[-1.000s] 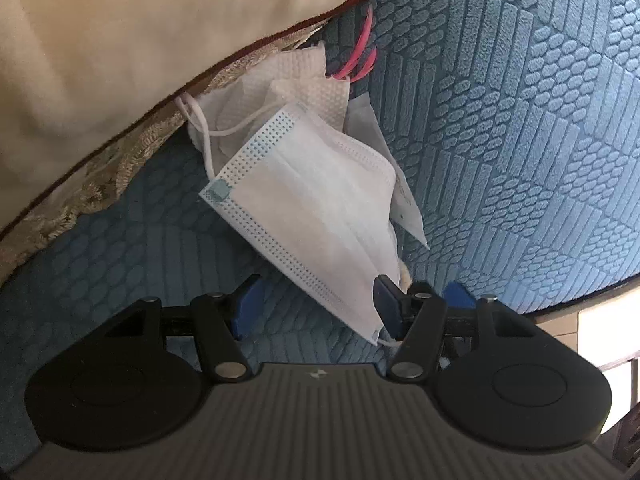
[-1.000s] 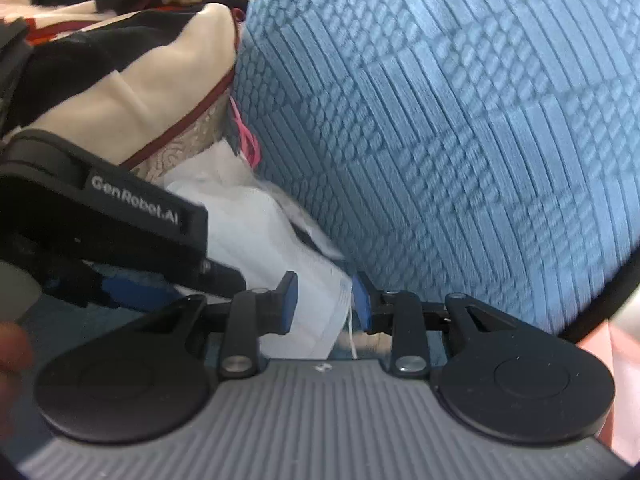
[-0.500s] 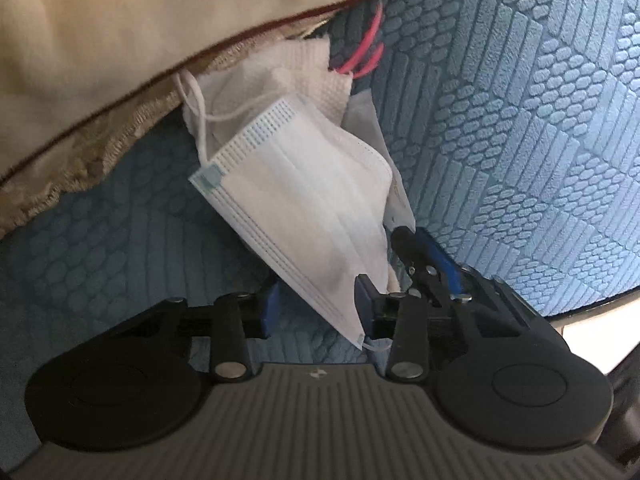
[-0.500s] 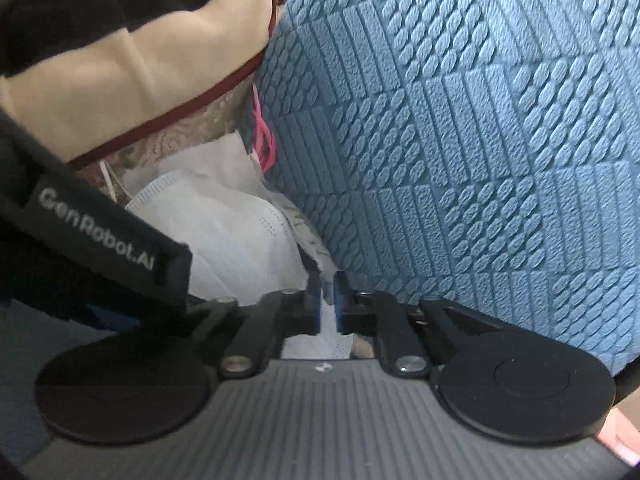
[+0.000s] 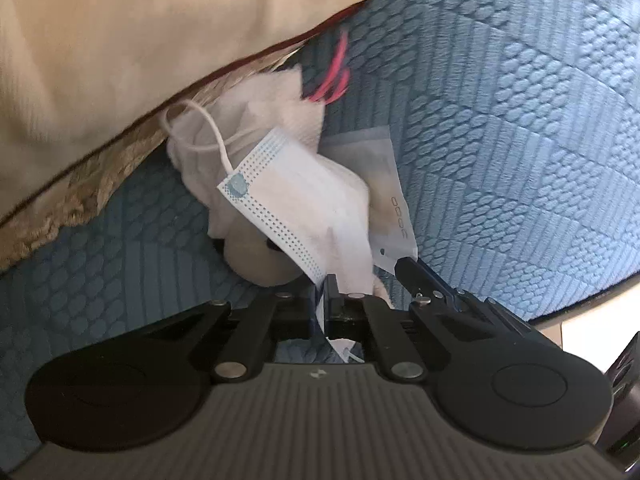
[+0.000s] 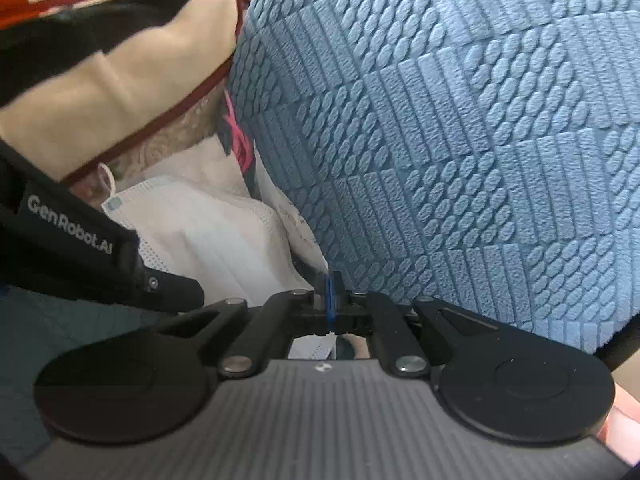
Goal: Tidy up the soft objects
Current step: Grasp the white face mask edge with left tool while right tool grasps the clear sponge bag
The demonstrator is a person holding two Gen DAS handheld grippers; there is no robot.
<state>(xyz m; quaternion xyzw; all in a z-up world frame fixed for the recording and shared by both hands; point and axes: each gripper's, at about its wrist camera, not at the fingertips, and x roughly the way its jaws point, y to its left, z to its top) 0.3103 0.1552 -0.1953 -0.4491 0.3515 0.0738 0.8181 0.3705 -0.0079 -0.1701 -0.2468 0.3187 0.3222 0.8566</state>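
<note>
A white face mask (image 5: 296, 208) with a blue dotted edge lies on the blue textured sofa seat (image 5: 500, 140), over a crumpled tissue (image 5: 280, 108) and a beige soft toy (image 5: 256, 258). My left gripper (image 5: 320, 304) is closing its jaws on the mask's near corner, and the pads pinch it. Beside the mask lies a thin white packet (image 5: 386, 184). My right gripper (image 6: 329, 292) is closing on the packet (image 6: 298, 220) at its near corner, pads pressed together on it. In the left wrist view, the right gripper's fingertips (image 5: 412, 270) meet that corner.
A cream blanket (image 5: 140, 40) with a brown patterned border overhangs the pile from the upper left. A pink strap (image 5: 336, 76) sticks out behind the tissue. The sofa's blue backrest (image 6: 460, 120) rises on the right. The seat's edge (image 5: 580, 300) runs lower right.
Both grippers went from open to shut: the left on the mask's corner, the right on the packet's corner. The mask has lifted a little, and the beige toy now shows beneath it.
</note>
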